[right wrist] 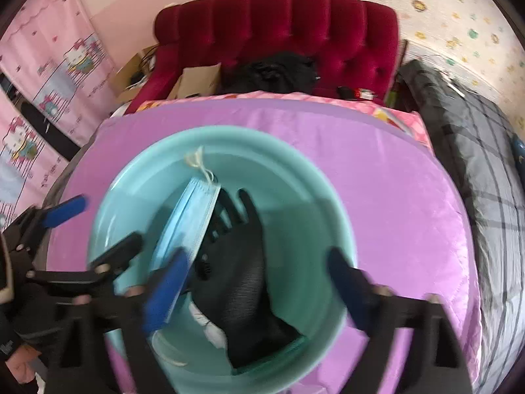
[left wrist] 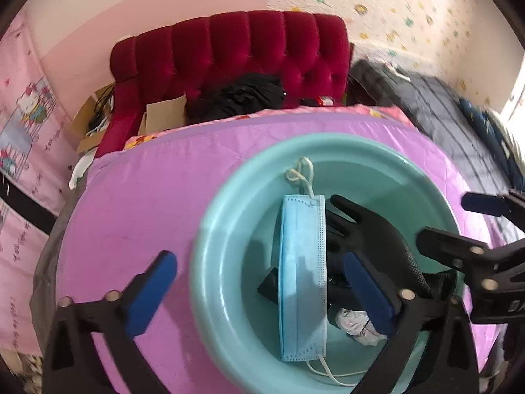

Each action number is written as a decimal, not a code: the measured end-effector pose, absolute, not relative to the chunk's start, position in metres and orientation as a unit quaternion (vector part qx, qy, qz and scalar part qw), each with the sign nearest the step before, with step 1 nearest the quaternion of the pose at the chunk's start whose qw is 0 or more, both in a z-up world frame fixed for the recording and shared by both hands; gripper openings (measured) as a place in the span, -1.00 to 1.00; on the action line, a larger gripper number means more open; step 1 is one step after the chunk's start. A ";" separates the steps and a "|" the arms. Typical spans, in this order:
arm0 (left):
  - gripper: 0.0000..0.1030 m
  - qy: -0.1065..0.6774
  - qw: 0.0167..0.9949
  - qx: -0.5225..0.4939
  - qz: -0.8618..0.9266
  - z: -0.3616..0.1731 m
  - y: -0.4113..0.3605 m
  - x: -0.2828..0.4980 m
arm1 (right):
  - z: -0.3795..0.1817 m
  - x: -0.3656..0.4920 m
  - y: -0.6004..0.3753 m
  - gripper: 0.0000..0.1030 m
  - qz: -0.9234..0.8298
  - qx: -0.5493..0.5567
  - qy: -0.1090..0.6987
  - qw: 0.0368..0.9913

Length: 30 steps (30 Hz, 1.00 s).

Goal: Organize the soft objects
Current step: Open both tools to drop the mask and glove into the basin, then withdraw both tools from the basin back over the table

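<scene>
Inside the teal basin (left wrist: 229, 197), the soft items are lying gathered: a pleated blue face mask (left wrist: 302, 279) is resting on its edge, ear loops trailing at both ends, touching a black glove (left wrist: 370, 229) whose fingers are pointing toward the far rim. A crumpled white scrap (left wrist: 354, 323) is sitting beneath them near the basin bottom; what it is cannot be told. Judgement: collection is looking nearly done, since no loose soft item is showing on the purple cover (left wrist: 137, 203); whether anything is left outside the frame cannot be told.

Materials: mask is reading as thin nonwoven fabric with stitched borders, limp; glove is appearing textured at the palm, floppy; basin is smooth, rigid plastic, round with a broad rim; cover is glossy and quilted.

Left gripper (left wrist: 262, 289) is hovering over the basin's near-left rim, jaws spread wide, holding nothing. Right gripper (right wrist: 259, 290) is hovering above the basin, jaws likewise apart and empty, one blue pad (right wrist: 167, 290) overlapping the mask in view; contact cannot be told.

Beyond the bed, a red tufted headboard (left wrist: 236, 49) is standing with dark clothing (left wrist: 242, 95) heaped against it
</scene>
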<state>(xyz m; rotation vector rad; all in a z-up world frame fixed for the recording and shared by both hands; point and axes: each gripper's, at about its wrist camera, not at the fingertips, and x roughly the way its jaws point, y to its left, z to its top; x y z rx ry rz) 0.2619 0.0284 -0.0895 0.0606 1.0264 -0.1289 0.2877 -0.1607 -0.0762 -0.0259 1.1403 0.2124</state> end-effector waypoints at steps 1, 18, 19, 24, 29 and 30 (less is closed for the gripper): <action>1.00 0.491 0.869 0.026 -0.061 -0.089 0.030 0.260 | -0.076 0.287 -0.162 1.00 0.100 -0.009 0.539 0.837; 1.00 0.469 0.882 0.039 -0.033 -0.059 0.034 0.213 | -0.049 0.250 -0.181 0.99 0.094 -0.014 0.516 0.851; 1.00 0.467 0.883 0.039 -0.033 -0.057 0.034 0.208 | -0.047 0.246 -0.182 1.00 0.095 -0.015 0.515 0.852; 1.00 0.463 0.885 0.040 -0.030 -0.048 0.032 0.193 | -0.039 0.228 -0.185 1.00 0.096 -0.017 0.512 0.854; 1.00 0.453 0.890 0.039 -0.027 -0.036 0.031 0.173 | -0.029 0.209 -0.185 0.99 0.100 -0.020 0.503 0.858; 1.00 0.453 0.890 0.039 -0.027 -0.034 0.031 0.170 | -0.027 0.205 -0.184 0.99 0.101 -0.022 0.501 0.859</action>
